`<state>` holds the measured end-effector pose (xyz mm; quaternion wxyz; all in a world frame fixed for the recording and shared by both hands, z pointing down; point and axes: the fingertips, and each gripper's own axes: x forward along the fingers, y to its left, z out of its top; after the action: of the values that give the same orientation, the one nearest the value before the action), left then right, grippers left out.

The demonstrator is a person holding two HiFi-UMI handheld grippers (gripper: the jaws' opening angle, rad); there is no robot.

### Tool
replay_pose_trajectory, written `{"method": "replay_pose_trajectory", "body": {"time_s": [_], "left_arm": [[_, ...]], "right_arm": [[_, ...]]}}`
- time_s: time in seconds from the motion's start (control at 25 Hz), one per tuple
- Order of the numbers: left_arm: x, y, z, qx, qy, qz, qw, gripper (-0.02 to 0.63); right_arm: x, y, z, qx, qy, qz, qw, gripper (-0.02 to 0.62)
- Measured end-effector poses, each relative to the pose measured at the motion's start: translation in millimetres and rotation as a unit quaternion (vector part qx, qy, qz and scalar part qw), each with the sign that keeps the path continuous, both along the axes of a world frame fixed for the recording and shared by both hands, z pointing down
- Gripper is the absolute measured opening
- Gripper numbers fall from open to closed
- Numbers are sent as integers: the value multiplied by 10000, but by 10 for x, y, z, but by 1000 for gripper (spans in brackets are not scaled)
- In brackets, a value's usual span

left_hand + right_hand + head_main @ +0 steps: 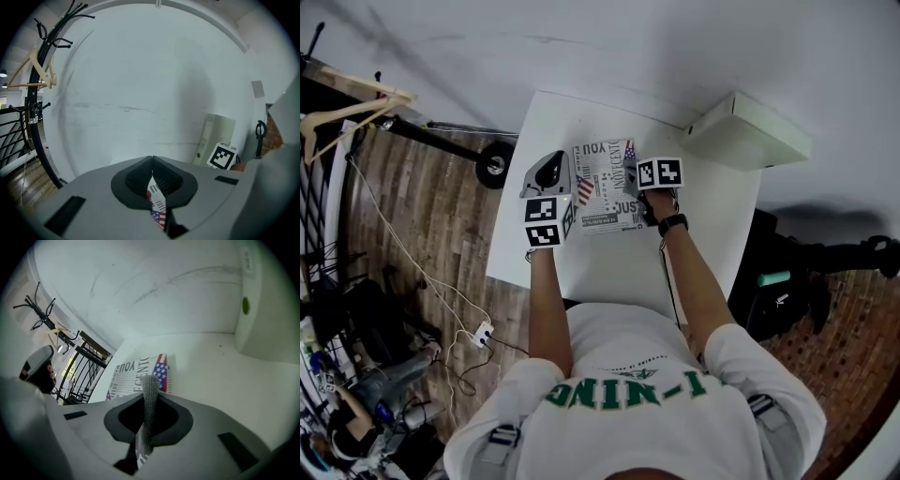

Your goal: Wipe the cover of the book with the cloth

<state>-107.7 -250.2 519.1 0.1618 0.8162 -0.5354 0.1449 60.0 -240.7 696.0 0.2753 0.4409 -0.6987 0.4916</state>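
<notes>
1. Table: white, rectangular, set on a wooden floor against a pale wall. It is seen from above, with a person in a white shirt with green lettering at its near edge.

2. Book: laid on the far middle of the table, between the two grippers. The cover is printed in black and white text with flag patches in red, white and blue.

3. Left gripper: jaws are clenched on the book's left edge. A thin strip of printed cover with a flag patch is seen pinched between the pads. The gripper is placed at the book's left side, and mostly wall is seen in its view.

4. Right gripper: jaws are clamped on the cloth. The gripper is placed at the book's right edge. A dark watch is worn on the wrist behind it.

5. Cloth: grey, knitted in texture, gathered into a narrow fold. Its tip is pushed out past the jaw ends and is seen over the near right part of the cover. Contact with the cover cannot be made out.

6. Box: white, flat, set on the table's far right corner, well apart from the book.

7. Coat rack: black, with a wooden hanger, stood at the left by the wall.

8. Power strip: white, laid on the floor to the left of the table, with cables run to it.
</notes>
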Motion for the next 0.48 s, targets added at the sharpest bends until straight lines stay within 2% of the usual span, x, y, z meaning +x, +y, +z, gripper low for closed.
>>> {"method": "replay_pose_trajectory", "body": {"time_s": [0.24, 0.36, 0.48], "left_arm": [[-34, -18, -38, 26, -9, 4, 10000, 14], [-83, 17, -63, 42, -15, -50, 10000, 14], [-142, 45, -44, 12, -25, -149, 9999, 12]], "right_arm": [[287, -22, 37, -224, -16, 543, 9983, 34], [4, -9, -98, -178, -397, 510, 9978, 34], [-568, 89, -217, -80, -713, -92, 9974, 34]]}}
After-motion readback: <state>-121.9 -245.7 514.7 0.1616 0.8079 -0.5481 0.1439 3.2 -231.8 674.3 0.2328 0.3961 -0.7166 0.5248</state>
